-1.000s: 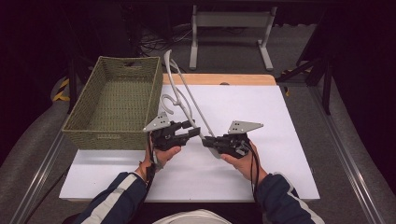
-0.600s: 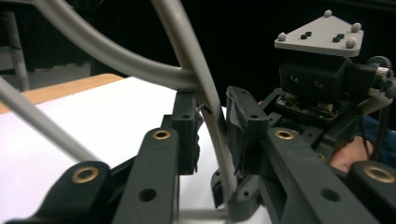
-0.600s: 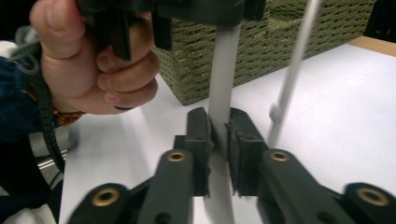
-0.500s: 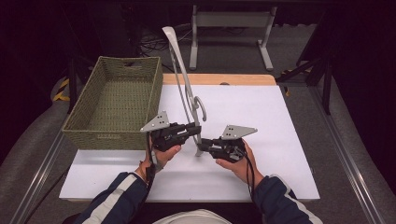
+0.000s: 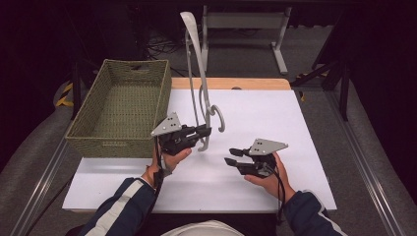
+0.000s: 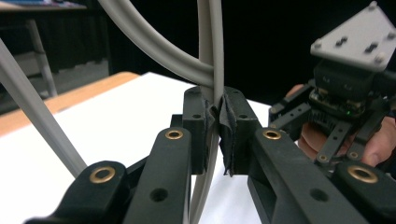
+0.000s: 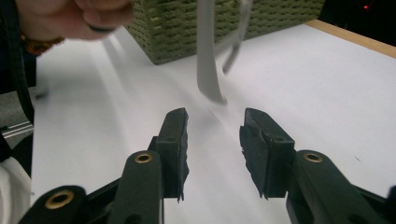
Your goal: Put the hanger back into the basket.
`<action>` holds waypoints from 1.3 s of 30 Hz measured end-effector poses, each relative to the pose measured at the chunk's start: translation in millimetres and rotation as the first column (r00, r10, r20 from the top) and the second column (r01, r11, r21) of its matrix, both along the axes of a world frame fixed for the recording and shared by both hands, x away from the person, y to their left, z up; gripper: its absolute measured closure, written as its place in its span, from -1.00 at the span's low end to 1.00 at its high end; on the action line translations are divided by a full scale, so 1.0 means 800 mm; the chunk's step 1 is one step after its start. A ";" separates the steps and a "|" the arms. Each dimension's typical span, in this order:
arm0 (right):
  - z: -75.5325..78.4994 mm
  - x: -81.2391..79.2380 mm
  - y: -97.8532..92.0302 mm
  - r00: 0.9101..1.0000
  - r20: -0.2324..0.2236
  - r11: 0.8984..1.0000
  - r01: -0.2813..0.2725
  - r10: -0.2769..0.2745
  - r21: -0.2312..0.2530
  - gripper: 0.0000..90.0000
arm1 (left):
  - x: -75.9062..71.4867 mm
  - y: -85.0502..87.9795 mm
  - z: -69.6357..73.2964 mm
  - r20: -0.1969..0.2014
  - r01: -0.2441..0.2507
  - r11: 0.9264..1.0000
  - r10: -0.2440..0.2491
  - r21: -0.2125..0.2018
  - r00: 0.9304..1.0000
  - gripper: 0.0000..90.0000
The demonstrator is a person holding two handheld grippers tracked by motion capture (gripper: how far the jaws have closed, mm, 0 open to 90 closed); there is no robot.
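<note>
- On my table (image 5: 275, 113), the basket (image 5: 120, 110) sits at 10 o'clock.
- My left gripper (image 5: 204, 132) is just right of the basket, with the hanger (image 5: 202, 93) standing up between its 2 jaws.
- My right gripper (image 5: 235, 157) is at 4 o'clock from the left, apart from the hanger.

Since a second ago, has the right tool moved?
Yes. The right tool has let go of the grey hanger and pulled back toward the table's near edge, away from the basket.

I see a smooth, matt grey plastic hanger (image 5: 199, 83) between my left gripper's (image 5: 204, 132) jaws. Beside it sits a rough woven basket (image 5: 123, 105).
</note>
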State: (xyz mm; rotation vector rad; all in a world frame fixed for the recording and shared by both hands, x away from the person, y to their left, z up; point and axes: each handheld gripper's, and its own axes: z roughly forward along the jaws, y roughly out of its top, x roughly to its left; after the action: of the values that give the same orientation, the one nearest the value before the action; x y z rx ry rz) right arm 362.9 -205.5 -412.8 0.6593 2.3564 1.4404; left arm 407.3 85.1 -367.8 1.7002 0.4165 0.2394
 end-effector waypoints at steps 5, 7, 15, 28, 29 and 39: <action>-0.002 0.000 -0.024 0.999 -0.005 0.999 0.053 -0.053 0.006 0.30 | 0.009 -0.002 0.033 0.017 -0.028 0.999 0.028 0.028 0.999 0.82; -0.002 0.001 -0.028 0.998 -0.009 0.998 0.059 -0.059 0.012 0.30 | 0.010 -0.002 0.043 0.025 -0.041 0.999 0.040 0.030 0.999 0.82; -0.002 0.002 -0.040 0.996 -0.004 0.995 0.093 -0.093 0.019 0.22 | 0.013 0.007 0.100 0.055 -0.126 0.987 0.121 0.097 0.991 0.82; -0.004 0.005 -0.039 0.992 0.004 0.992 0.123 -0.123 -0.001 0.03 | 0.011 0.066 0.121 0.083 -0.253 0.954 0.243 0.159 0.967 0.82; -0.004 0.006 -0.039 0.992 0.004 0.992 0.124 -0.124 -0.002 0.03 | 0.012 0.073 0.120 0.092 -0.267 0.949 0.254 0.168 0.963 0.82; -0.007 0.006 -0.036 0.993 0.001 0.992 0.122 -0.122 -0.014 0.00 | 0.014 0.118 0.124 0.117 -0.343 0.924 0.327 0.166 0.938 0.82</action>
State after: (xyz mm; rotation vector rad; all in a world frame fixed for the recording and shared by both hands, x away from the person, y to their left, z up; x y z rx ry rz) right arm 368.1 -233.9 -418.1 0.7855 2.2810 1.3709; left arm 418.5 179.2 -269.0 1.7846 0.6374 0.6181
